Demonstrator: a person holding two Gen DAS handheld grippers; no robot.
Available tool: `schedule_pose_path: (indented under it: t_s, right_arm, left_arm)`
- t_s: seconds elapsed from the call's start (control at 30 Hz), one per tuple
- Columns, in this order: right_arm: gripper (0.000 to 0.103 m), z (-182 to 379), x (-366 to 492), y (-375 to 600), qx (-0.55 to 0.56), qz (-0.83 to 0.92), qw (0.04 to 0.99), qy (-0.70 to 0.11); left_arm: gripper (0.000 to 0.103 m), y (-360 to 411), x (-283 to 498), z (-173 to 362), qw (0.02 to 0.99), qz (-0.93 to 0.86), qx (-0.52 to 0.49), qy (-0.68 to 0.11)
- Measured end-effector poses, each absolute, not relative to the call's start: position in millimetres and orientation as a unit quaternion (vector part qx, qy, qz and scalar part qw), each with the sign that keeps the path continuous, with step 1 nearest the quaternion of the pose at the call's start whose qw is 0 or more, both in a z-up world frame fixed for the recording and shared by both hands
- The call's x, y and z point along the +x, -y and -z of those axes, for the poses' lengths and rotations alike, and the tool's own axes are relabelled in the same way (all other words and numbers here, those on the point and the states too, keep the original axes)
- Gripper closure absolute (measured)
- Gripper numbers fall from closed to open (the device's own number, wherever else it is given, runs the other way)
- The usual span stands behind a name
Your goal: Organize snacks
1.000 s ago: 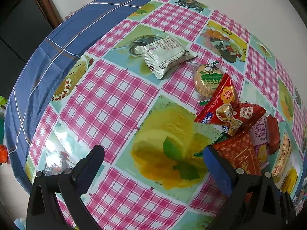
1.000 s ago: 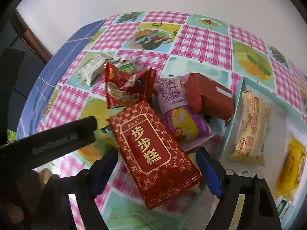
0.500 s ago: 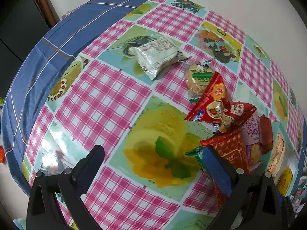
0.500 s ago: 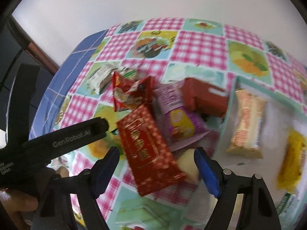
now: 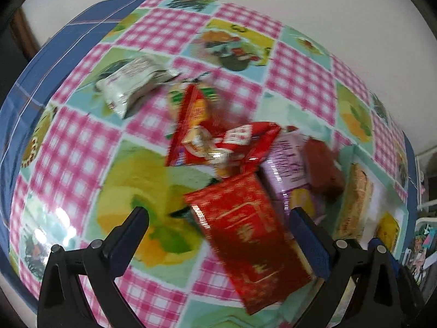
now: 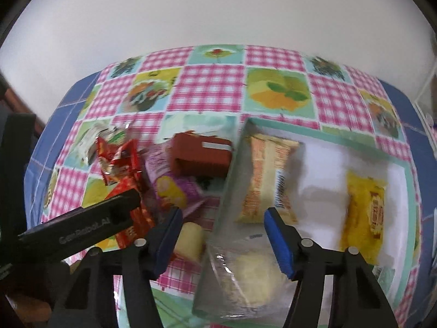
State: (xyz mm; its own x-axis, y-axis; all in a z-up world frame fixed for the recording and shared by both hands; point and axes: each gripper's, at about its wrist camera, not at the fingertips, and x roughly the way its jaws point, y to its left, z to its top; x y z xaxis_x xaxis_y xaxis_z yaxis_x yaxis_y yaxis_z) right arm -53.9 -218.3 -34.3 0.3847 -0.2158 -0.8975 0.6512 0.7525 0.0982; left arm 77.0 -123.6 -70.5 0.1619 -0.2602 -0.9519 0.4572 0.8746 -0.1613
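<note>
A long red packet with gold characters [image 5: 245,235] lies on the checked tablecloth, seen between the fingers of my open left gripper [image 5: 218,214]; the pads do not touch it. Behind it sit a crumpled red packet [image 5: 218,142], a purple packet [image 5: 286,164] and a brown-red packet [image 5: 322,169]. My right gripper [image 6: 223,214] hangs over the near left corner of the teal-rimmed tray [image 6: 327,139], jaws closing, above a clear-wrapped pale cake [image 6: 245,273]; the pads press on nothing. An orange-striped packet [image 6: 267,177] and a yellow packet [image 6: 366,205] lie in the tray.
A silver packet [image 5: 131,84] lies apart at the far left of the pile. A small pale yellow snack [image 6: 189,237] sits on the cloth just left of the tray. The black body of the left gripper [image 6: 82,229] crosses the right wrist view at lower left. A white wall stands behind the table.
Both grippers have shifted right. The gold-lettered red packet now shows between the left fingers. The right gripper has passed from that packet to over the tray corner, and its jaws have narrowed.
</note>
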Motion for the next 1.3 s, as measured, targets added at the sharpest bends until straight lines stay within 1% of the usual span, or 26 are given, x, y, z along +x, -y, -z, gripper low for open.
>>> schedule_pose_path:
  t_s: [0.17,0.2,0.23,0.3,0.37,0.4,0.43,0.5,0.63,0.87,1.0,1.07,1.3]
  right_arm:
    - [0.043,37,-58,222,0.236,0.281,0.795,-0.484]
    - [0.043,38,-58,222,0.239,0.281,0.793,-0.485]
    - [0.043,39,-58,222,0.239,0.282,0.792,-0.486]
    - [0.043,41,-57,220,0.235,0.282,0.79,-0.491]
    - [0.043,42,-56,218,0.232,0.28,0.789,-0.494]
    - [0.043,43,-56,217,0.231,0.28,0.789,-0.495]
    - [0.043,42,-56,216,0.231,0.28,0.79,-0.494]
    - [0.043,41,-55,214,0.233,0.276,0.792,-0.492]
    - [0.045,40,-52,209,0.234,0.268,0.795,-0.491]
    - [0.055,46,-38,193,0.247,0.223,0.8,-0.499]
    - [0.057,48,-28,178,0.232,0.201,0.804,-0.51]
    - [0.059,52,-25,174,0.224,0.2,0.8,-0.519]
    - [0.06,70,-20,171,0.207,0.215,0.783,-0.547]
  left_arm:
    - [0.001,137,73,80,0.752,0.242,0.084,-0.607]
    - [0.003,137,75,82,0.751,0.244,0.086,-0.607]
    - [0.013,139,74,82,0.751,0.244,0.09,-0.607]
    - [0.023,143,76,87,0.752,0.236,0.102,-0.606]
    - [0.029,144,76,85,0.753,0.235,0.111,-0.605]
    - [0.037,143,75,84,0.754,0.234,0.114,-0.603]
    - [0.042,144,74,83,0.755,0.232,0.123,-0.6]
    - [0.045,135,72,79,0.754,0.235,0.13,-0.599]
    - [0.048,129,77,78,0.749,0.238,0.12,-0.606]
    - [0.048,97,90,76,0.746,0.226,0.109,-0.617]
    - [0.048,85,98,77,0.745,0.222,0.103,-0.62]
    - [0.048,81,101,77,0.744,0.222,0.101,-0.622]
    - [0.046,70,110,82,0.747,0.218,0.101,-0.621]
